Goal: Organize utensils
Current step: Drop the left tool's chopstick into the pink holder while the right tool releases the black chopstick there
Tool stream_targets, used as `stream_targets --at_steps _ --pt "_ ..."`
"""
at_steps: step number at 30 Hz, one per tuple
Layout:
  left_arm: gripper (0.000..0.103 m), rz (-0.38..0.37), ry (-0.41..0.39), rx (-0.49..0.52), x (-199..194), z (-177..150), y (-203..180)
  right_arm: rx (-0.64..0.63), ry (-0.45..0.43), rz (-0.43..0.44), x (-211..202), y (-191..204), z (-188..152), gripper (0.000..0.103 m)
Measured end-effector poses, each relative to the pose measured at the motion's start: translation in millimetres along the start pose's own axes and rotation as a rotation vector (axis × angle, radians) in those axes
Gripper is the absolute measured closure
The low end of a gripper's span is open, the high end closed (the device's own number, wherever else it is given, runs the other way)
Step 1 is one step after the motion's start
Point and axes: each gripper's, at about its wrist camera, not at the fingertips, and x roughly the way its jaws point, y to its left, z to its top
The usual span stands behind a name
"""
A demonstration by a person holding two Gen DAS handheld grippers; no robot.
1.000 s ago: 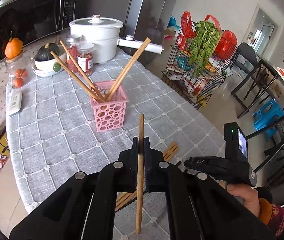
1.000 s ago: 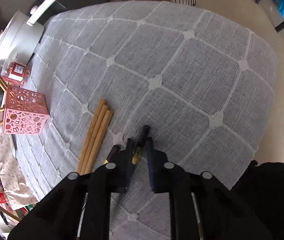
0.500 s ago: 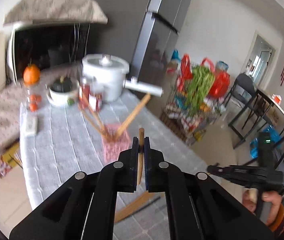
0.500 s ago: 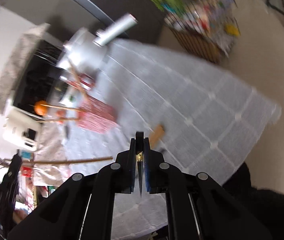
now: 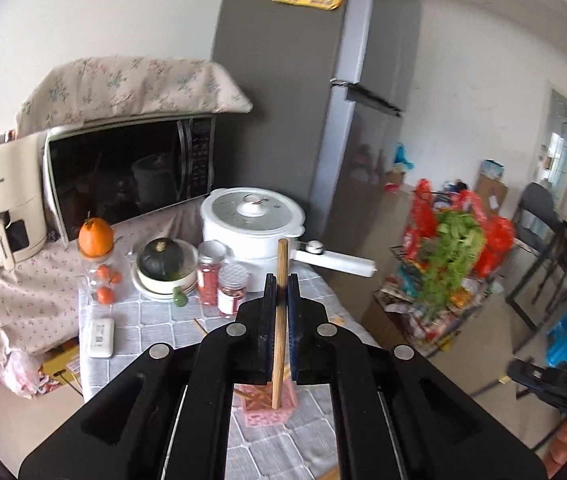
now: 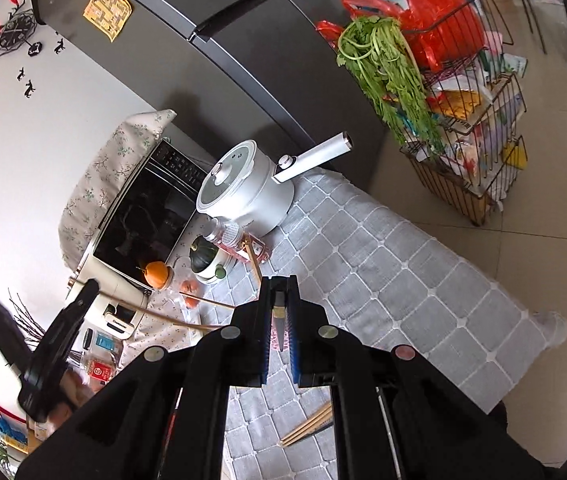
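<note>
My left gripper (image 5: 279, 280) is shut on a wooden chopstick (image 5: 279, 304), held upright with its lower end over the pink perforated holder (image 5: 269, 412) on the grey checked tablecloth (image 5: 155, 320). My right gripper (image 6: 280, 282) is shut on a dark chopstick (image 6: 279, 320) with a gold band, lifted above the table. Several wooden chopsticks (image 6: 309, 424) lie on the cloth below it. Other chopsticks (image 6: 253, 260) lean out of the holder, which is hidden in the right wrist view. The left gripper (image 6: 55, 348) shows at the left of that view.
A white pot with a long handle (image 5: 253, 224), two spice jars (image 5: 219, 276), a bowl with a squash (image 5: 163, 264), an orange on a jar (image 5: 95, 236), a remote (image 5: 101, 338) and a microwave (image 5: 127, 172) crowd the table's back. A wire rack with greens (image 6: 463, 120) stands on the floor.
Both grippers have risen and tilted up. The left one carried its chopstick over the pink holder and stood it upright. The right one closed on the dark chopstick and lifted it off the cloth.
</note>
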Motion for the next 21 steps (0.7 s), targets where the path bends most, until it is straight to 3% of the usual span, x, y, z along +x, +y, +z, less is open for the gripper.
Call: stream_targets --at_steps 2,3,4,6,9,13,15,21 --pt "0.097 0.01 0.004 -0.03 16.8 -3.5 6.3 0.003 0.006 -0.001 7.1 -0.8 3.3 0.096" --pt "0.093 0.022 0.041 -0.042 30.5 -7.4 10.3 0.006 0.011 0.003 9.1 -1.2 3.8 0.096" --pt "0.08 0.035 0.081 -0.064 40.0 -11.3 15.5 0.011 0.02 0.007 12.2 -1.8 3.5 0.096" --pt "0.077 0.037 0.101 -0.13 44.0 -21.8 31.2 0.01 0.033 0.012 17.7 1.7 3.9 0.096" --pt "0.076 0.054 0.031 -0.217 20.3 -34.2 56.6 -0.016 0.032 0.008 23.5 13.0 5.4 0.096" --pt "0.061 0.031 -0.056 -0.338 -17.5 -50.4 87.4 -0.066 0.03 0.003 36.8 40.1 8.1 0.096" --pt "0.059 0.019 -0.085 -0.392 -30.0 -60.3 103.2 -0.093 0.031 -0.007 46.3 54.5 8.9 0.096" --pt "0.059 0.023 -0.072 -0.492 -32.6 -68.8 138.8 -0.194 0.038 -0.089 89.5 94.5 5.0 0.096"
